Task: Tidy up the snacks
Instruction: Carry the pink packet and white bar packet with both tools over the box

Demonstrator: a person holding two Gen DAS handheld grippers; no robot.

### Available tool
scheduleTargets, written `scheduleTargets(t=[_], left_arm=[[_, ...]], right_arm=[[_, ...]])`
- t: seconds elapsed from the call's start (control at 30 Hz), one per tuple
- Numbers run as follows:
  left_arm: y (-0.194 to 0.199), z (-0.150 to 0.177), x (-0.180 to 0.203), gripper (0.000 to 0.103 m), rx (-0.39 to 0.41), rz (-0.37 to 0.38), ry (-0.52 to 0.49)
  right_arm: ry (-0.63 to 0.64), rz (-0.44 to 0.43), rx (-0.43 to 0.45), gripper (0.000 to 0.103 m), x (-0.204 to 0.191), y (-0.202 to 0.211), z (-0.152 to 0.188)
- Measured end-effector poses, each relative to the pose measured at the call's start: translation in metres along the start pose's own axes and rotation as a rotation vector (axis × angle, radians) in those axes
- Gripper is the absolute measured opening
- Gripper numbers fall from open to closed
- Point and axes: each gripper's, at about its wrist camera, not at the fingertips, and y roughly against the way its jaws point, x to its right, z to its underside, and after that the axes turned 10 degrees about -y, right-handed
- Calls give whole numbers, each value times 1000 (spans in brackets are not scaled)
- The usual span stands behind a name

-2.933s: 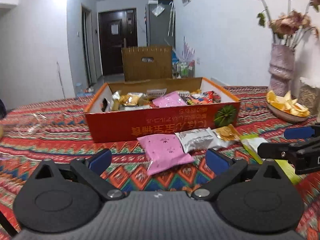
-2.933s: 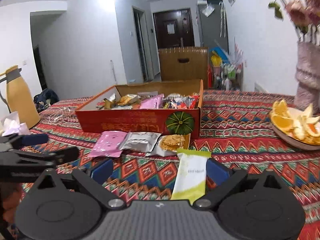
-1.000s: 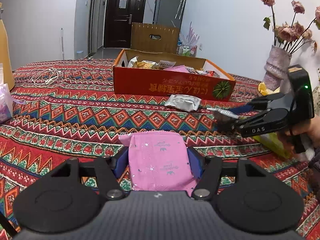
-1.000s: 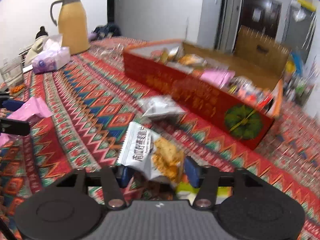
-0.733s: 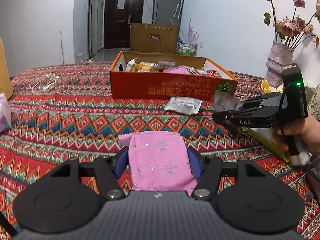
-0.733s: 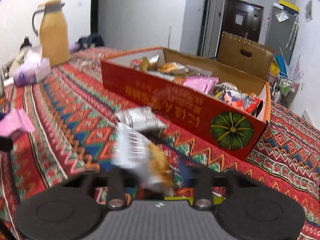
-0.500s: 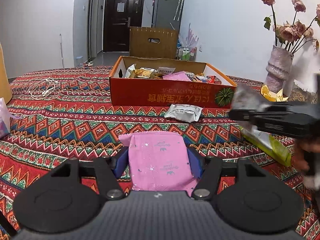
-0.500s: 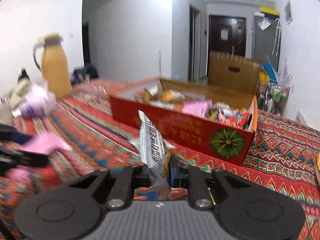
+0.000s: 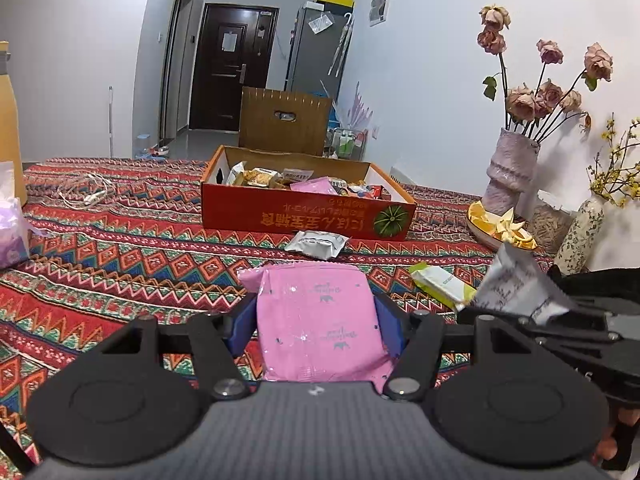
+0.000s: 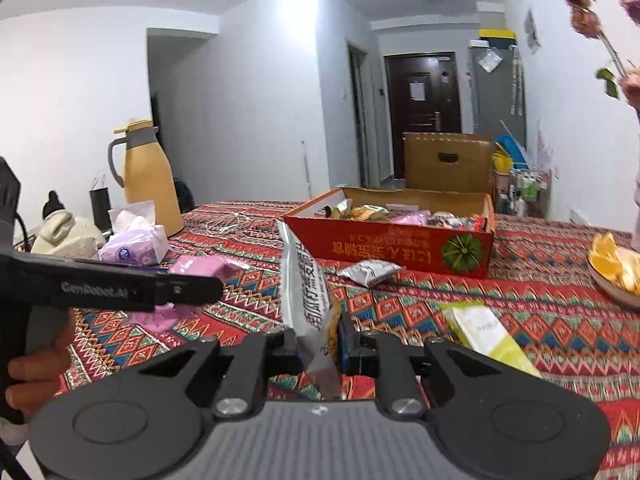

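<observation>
Left gripper (image 9: 316, 320), lower centre of its view: jaws partly apart, blue pads (image 9: 242, 326) clamped on a pink packet (image 9: 320, 324). Right gripper (image 10: 318, 346), lower centre: jaws nearly together, pinching a white snack packet (image 10: 306, 292) held upright, edge-on. Bare fingers (image 10: 24, 372) at lower left.

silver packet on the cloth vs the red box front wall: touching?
Apart. In the right wrist view the silver packet lies in front of the red box, with a strip of patterned tablecloth visible between them; the left wrist view shows the same gap.
</observation>
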Motion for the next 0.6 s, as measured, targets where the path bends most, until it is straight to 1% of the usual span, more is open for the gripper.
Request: scheduleTargets(t=[0.07,0.2,0.3,0.4,0.5,0.6], left_arm=[[4,-4,-3,63,12,-4,-5],[11,-23,-12,63,74,-25,-36],[8,-34,-21,63,111,-36,-42],[-11,-46,-31,63,97,-47,-45],[-36,-70,-38,63,88,-71,-80],[-66,-93,-44,63,83,-77,-114]], right_arm=[[4,34,-6,16,-2,2,-2],[37,39,43,16,-9,8,-22],[64,61,59,16,-8,1,-34],[62,67,42,16,0,-18,-47],[95,86,32,16,7,-45,-70],[106,85,33,16,16,-71,-95]])
